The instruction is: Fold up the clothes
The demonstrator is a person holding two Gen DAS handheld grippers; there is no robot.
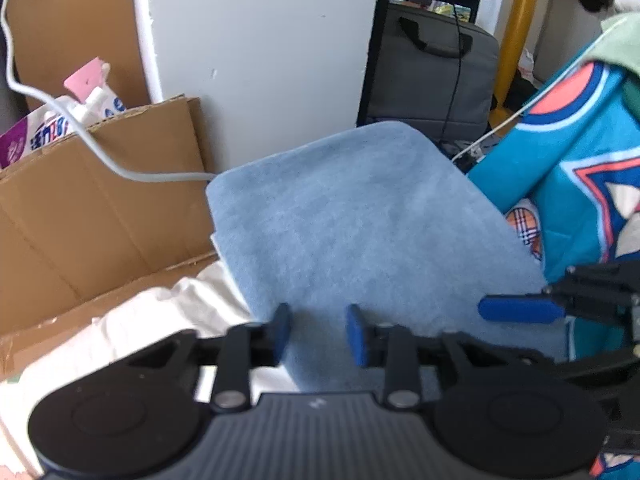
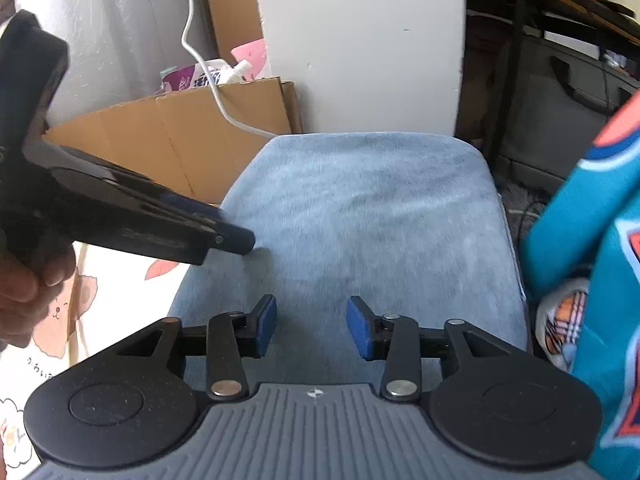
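Note:
A folded light-blue fleece garment [image 1: 360,220] lies flat as a neat rectangle on the bed; the right wrist view shows it [image 2: 368,216] straight ahead. My left gripper [image 1: 318,330] is open over its near left edge, with nothing between the blue pads. My right gripper [image 2: 312,326] hovers open above the near edge, also holding nothing. The right gripper [image 1: 520,309] reaches in from the right in the left wrist view. In the right wrist view the left gripper [image 2: 236,238] comes in from the left, held by a hand [image 2: 24,292].
A teal garment with orange and white print [image 1: 592,168] is heaped at the right. Cardboard boxes [image 1: 96,208] stand at the left by a white wall panel [image 1: 260,48], with a white cable [image 1: 80,128] draped over them. A grey bag [image 1: 436,68] sits behind. Cream printed bedding [image 2: 60,320] lies underneath.

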